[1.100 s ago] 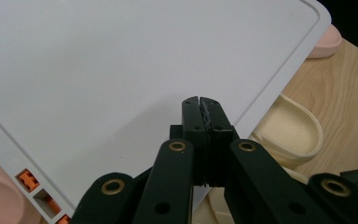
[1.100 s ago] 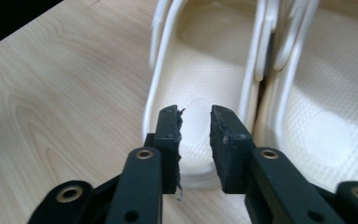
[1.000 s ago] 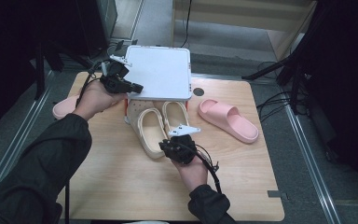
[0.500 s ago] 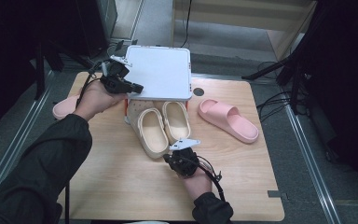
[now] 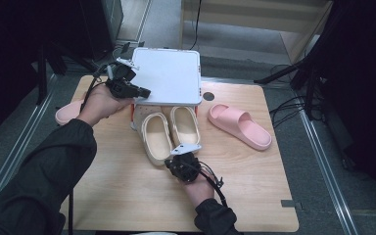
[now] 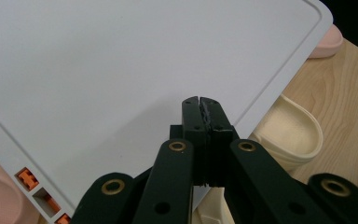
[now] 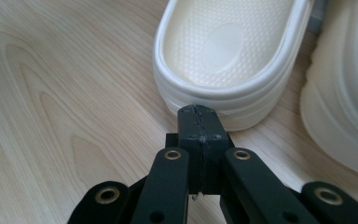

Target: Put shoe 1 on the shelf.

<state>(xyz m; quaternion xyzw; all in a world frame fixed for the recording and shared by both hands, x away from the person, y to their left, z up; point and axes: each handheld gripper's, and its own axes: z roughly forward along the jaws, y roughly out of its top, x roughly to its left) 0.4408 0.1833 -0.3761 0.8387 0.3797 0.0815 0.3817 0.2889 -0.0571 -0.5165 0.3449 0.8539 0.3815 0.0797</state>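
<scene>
Two cream foam clogs are sitting side by side mid-table, toes toward the far edge: left cream clog and right cream clog, touching or nearly so. Their toe ends are lying just under the near edge of a white square plastic lid, which is covering a container with orange latches showing at its corner.

Right gripper is sitting low, just off the heel of the left cream clog. Jaws are pressed together with nothing between them; they have just been closing, empty. In the right gripper view the tips are pointing at the heel rim of that clog, very close, contact not clear. The other clog's side is showing at the right edge there.

Left gripper is hovering at the lid's near-left corner, jaws together and empty. In the left gripper view the tips are lying over the lid surface near its edge; cannot tell if touching.

Two pink foam slides are lying apart: one on the light wooden table to the right of the clogs, the other at the left edge, partly hidden by the left hand.
</scene>
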